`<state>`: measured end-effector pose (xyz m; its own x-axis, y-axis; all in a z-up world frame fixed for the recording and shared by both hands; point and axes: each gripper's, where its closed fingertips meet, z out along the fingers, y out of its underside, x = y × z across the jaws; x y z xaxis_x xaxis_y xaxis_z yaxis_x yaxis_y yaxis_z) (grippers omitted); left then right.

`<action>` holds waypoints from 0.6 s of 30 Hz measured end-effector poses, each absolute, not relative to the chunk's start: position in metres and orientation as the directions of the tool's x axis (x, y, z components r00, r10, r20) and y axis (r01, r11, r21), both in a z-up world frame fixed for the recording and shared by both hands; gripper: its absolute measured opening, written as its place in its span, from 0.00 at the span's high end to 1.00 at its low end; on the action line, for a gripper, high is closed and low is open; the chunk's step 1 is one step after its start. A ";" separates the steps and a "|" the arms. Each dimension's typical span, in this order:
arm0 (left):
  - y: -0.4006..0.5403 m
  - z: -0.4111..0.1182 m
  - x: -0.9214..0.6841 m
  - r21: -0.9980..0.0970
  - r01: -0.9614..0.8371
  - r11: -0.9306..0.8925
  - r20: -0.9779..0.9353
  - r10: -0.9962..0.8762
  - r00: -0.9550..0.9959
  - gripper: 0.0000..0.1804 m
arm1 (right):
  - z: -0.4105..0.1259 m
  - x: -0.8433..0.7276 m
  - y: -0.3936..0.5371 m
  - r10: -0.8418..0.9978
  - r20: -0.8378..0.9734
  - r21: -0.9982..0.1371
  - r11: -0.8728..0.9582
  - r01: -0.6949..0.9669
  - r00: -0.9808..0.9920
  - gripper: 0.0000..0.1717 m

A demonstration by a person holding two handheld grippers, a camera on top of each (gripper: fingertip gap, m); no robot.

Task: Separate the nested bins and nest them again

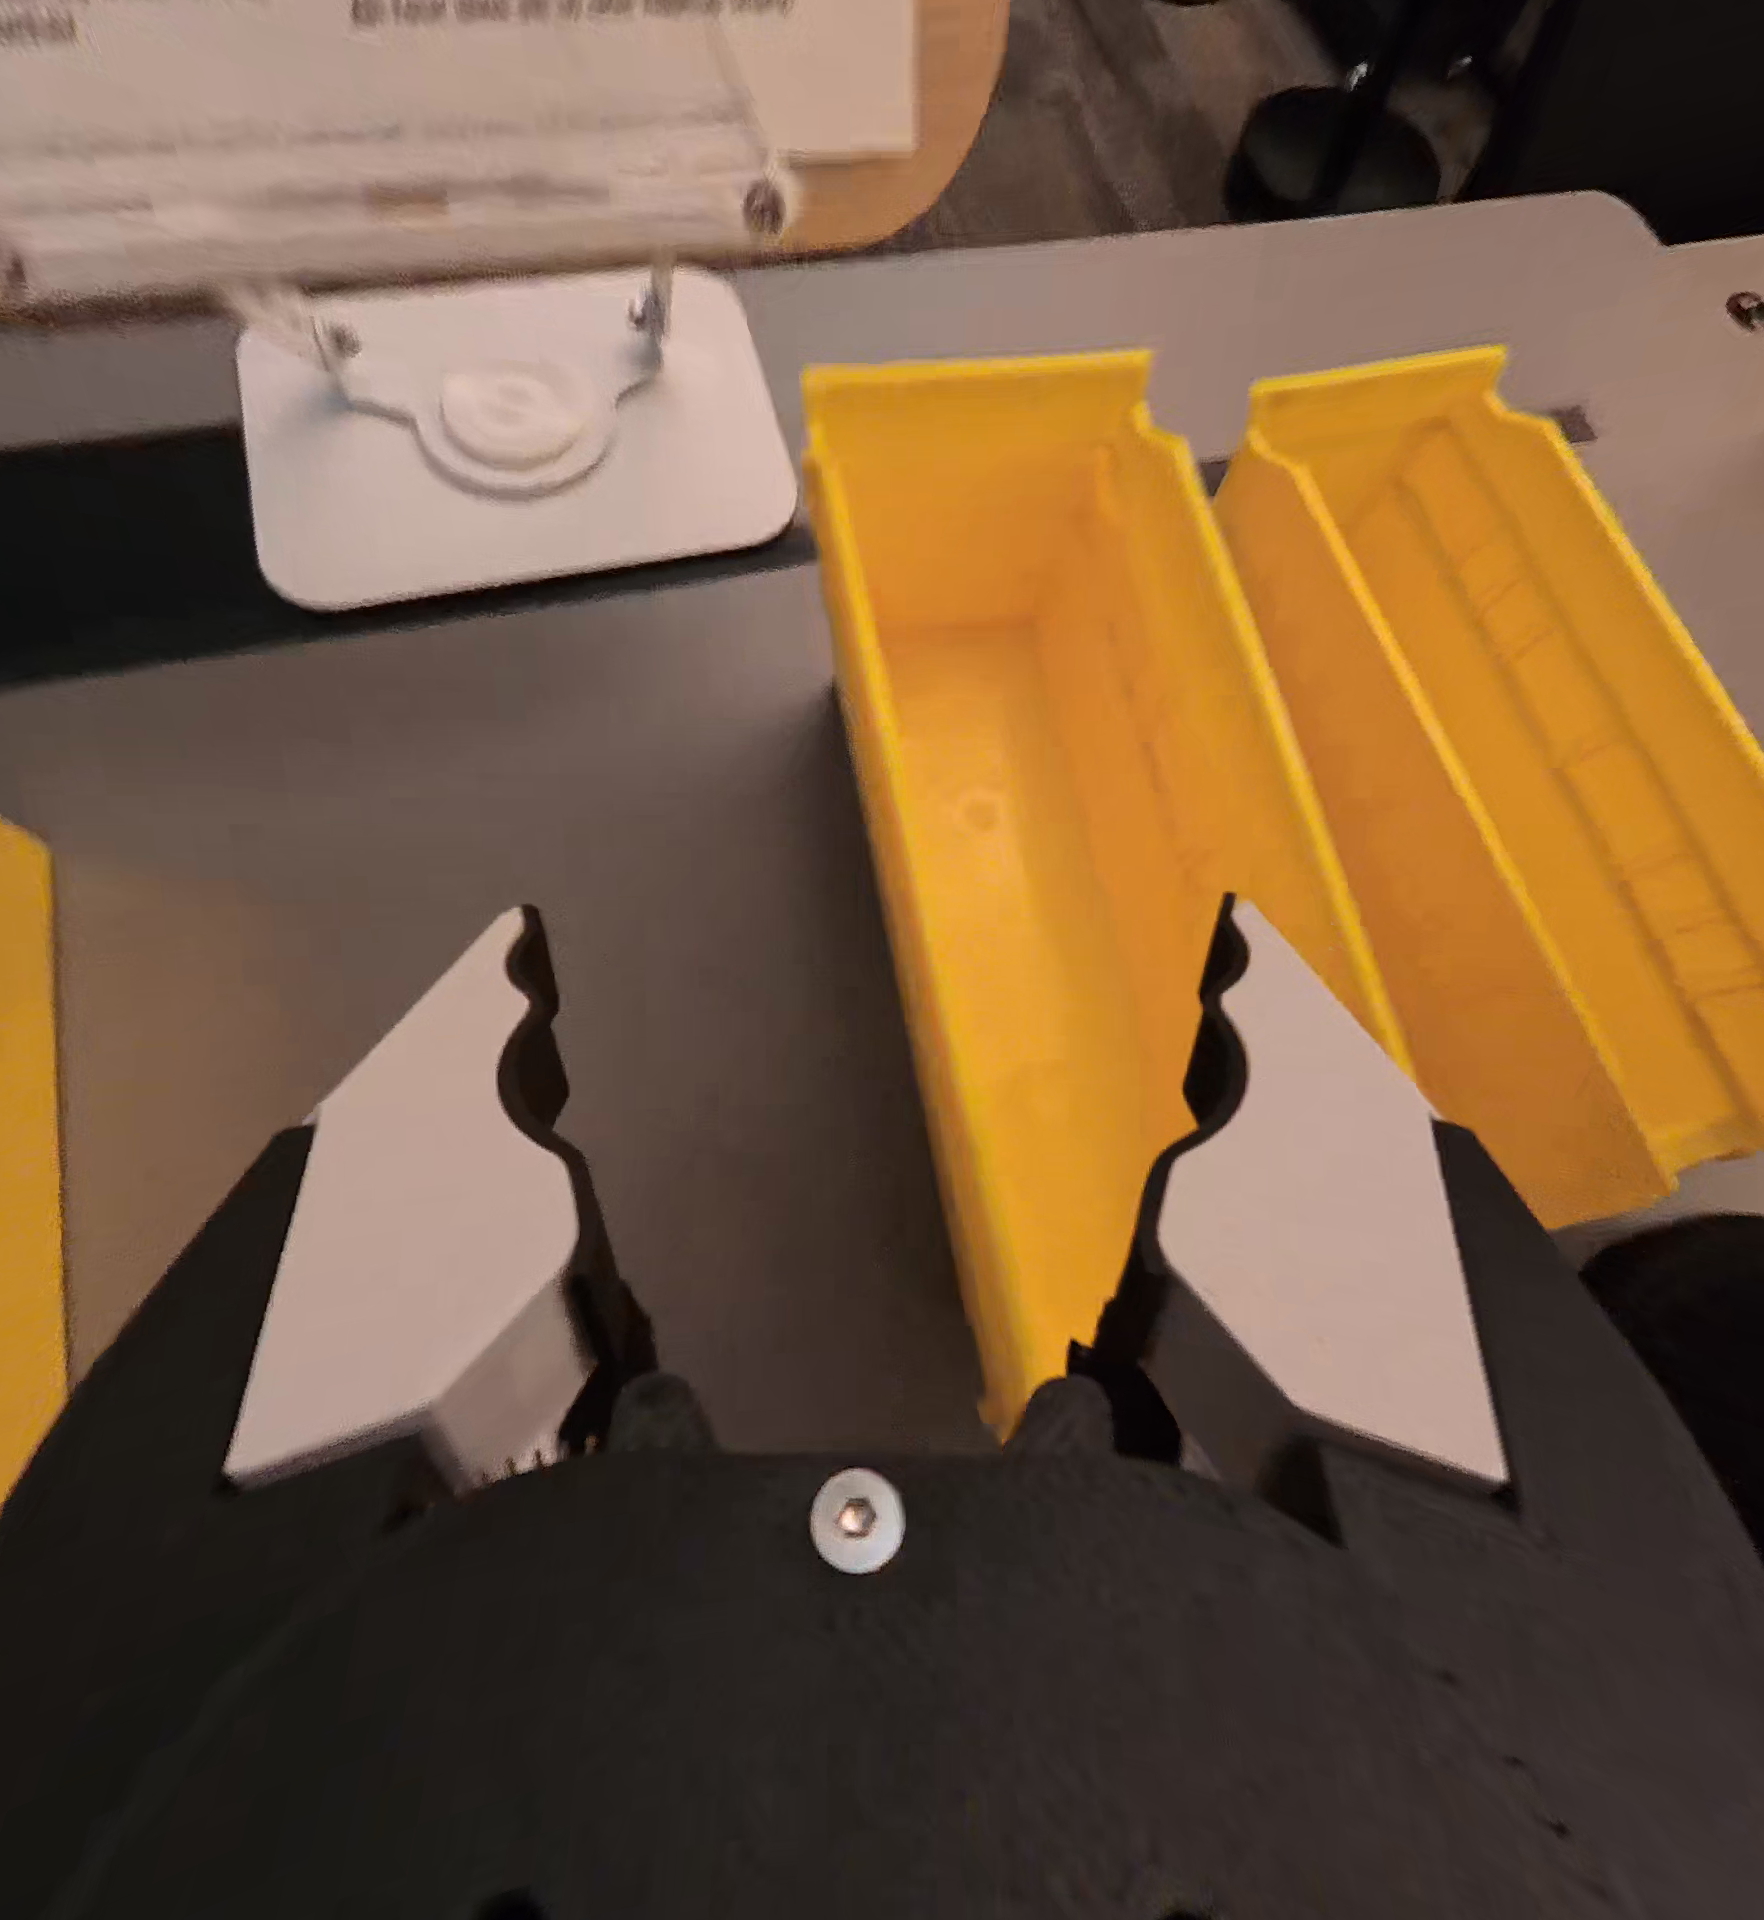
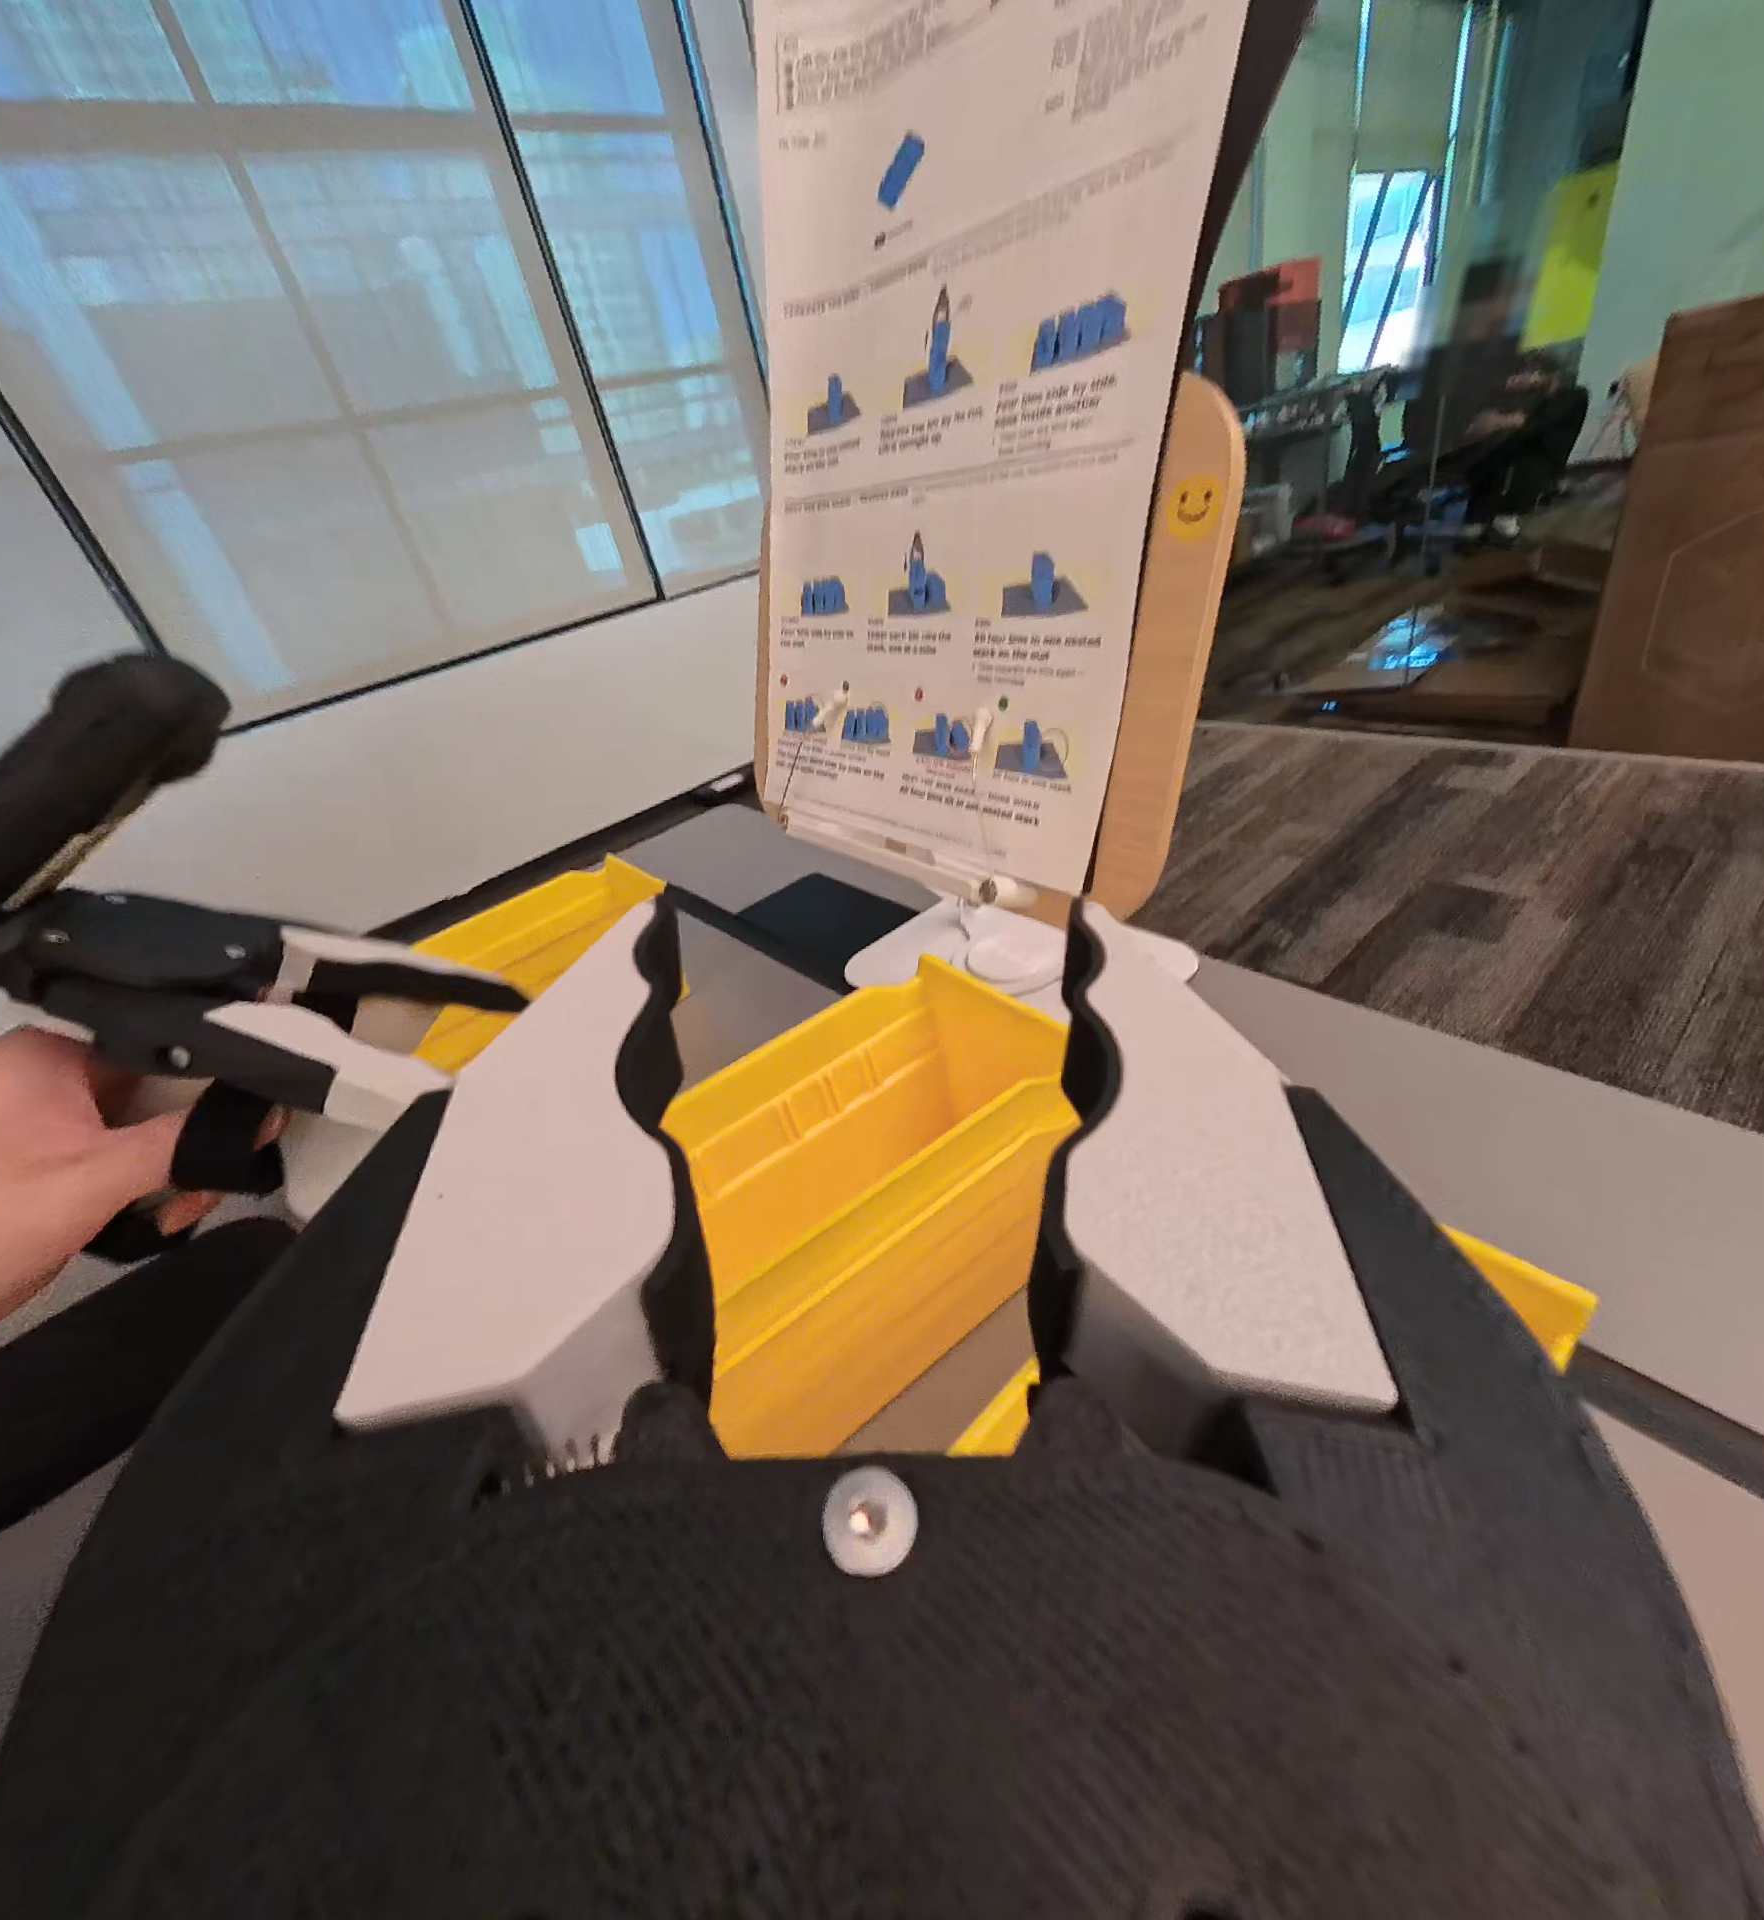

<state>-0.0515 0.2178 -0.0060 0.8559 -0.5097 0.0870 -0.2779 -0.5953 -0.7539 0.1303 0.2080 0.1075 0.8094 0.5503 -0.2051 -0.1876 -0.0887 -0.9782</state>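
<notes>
separation looked done: two yellow bins [image 1: 1023, 790] [image 1: 1543, 790] lay side by side on table [image 1: 442, 831], apart; re-nesting not begun. left tongs [image 1: 878, 925] gaped wide, empty. right tongs [image 2: 862, 935] straddled bin [image 2: 857, 1174]; grip unclear.

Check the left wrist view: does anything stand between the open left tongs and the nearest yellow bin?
Nothing visible does. The left tongs are open over bare grey table, and the nearest yellow bin lies partly between the fingers already.
</notes>
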 end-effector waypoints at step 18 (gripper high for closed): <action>0.168 -0.078 -0.030 -0.609 -0.331 -0.721 0.314 -0.601 0.735 0.79 | 0.104 0.115 0.207 0.522 -0.087 -0.995 -0.081 -0.052 0.849 0.57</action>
